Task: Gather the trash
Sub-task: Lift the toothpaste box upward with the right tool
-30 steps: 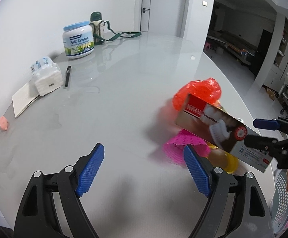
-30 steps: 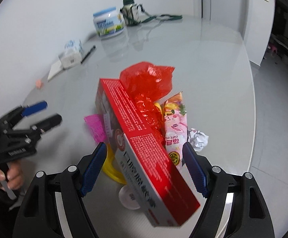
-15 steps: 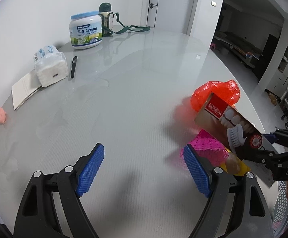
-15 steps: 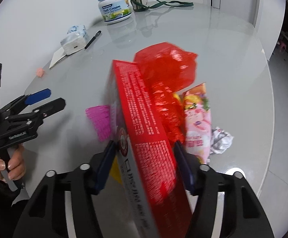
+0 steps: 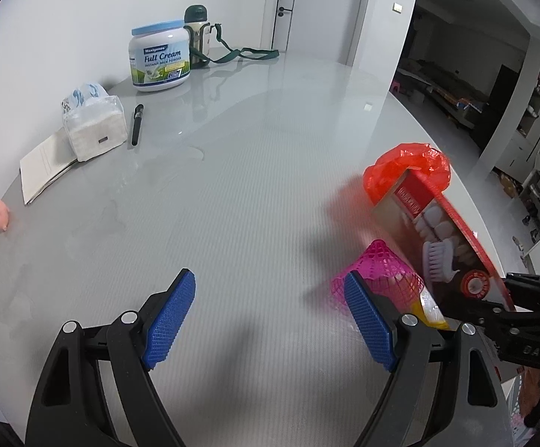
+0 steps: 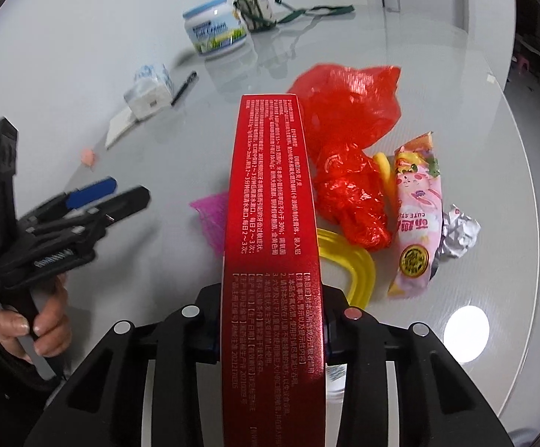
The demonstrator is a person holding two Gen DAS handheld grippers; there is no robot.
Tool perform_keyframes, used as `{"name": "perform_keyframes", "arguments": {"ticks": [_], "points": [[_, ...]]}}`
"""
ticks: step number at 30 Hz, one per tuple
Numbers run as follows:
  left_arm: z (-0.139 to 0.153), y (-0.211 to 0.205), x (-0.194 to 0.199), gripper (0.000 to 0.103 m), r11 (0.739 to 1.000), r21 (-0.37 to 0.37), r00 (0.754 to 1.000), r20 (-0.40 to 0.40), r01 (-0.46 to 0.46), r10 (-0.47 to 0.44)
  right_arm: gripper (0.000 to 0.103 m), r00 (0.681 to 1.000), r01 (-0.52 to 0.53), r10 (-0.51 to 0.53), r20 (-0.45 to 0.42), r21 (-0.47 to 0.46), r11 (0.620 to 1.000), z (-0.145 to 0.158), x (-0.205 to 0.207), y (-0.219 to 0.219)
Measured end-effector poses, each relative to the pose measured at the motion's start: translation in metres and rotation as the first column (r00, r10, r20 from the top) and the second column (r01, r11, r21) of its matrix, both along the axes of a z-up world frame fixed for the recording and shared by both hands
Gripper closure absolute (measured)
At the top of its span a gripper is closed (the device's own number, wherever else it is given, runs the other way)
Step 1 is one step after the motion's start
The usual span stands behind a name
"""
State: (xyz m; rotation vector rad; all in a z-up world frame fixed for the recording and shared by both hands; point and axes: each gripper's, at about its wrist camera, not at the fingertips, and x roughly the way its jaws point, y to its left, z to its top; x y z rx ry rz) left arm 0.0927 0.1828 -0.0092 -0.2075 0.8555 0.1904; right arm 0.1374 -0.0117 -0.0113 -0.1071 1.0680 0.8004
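The right gripper (image 6: 271, 329) has just been closing its fingers and now clamps the near end of the red toothpaste box (image 6: 270, 231). The box's long axis runs forward along the fingers, its far end pointing across the tabletop (image 6: 437, 85) toward the red plastic bag (image 6: 348, 111). Just beside it lie a snack wrapper (image 6: 417, 216) and crumpled foil (image 6: 459, 231). The left gripper (image 5: 270, 320) hangs wide, holding nothing.

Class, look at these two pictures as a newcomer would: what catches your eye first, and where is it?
First the long red box, clamped in the right tongs, whose jaws have just been closing on it. Behind it a heap of litter lies on the table: a red bag and a pink wrapper.
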Motion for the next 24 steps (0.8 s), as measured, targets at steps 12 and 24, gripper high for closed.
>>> {"name": "perform_keyframes", "arguments": {"ticks": [12,24], "points": [[0.009,-0.030,0.003,0.019,0.996,-0.011,0.995,0.031,0.092,-0.091,0.068,0.962,0.237,-0.252,0.100,0.142,0.961,0.038,-0.039,-0.054],[-0.005,-0.076,0.049,0.014,0.987,-0.013,0.987,-0.010,0.162,-0.162,0.068,0.906,0.390,-0.411,0.097,0.184,0.902,0.038,-0.064,-0.113]]}}
